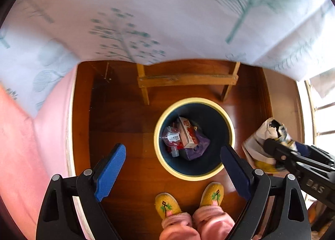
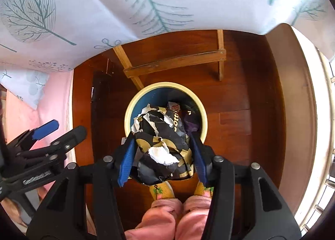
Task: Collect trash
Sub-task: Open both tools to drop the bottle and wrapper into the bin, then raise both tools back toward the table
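We see the left gripper [image 1: 173,168] with its jaws spread wide and nothing between them, pointing down over the round waste bin [image 1: 228,122] on the wooden floor [image 1: 125,126]. A red-and-white carton [image 1: 187,135] and plastic wrappers lie inside the bin. The right gripper [image 2: 162,156] is clamped on a crumpled black-and-gold paper wad [image 2: 163,147], held above the bin's rim. Yellow slippers [image 1: 167,204] stand just beside the bin.
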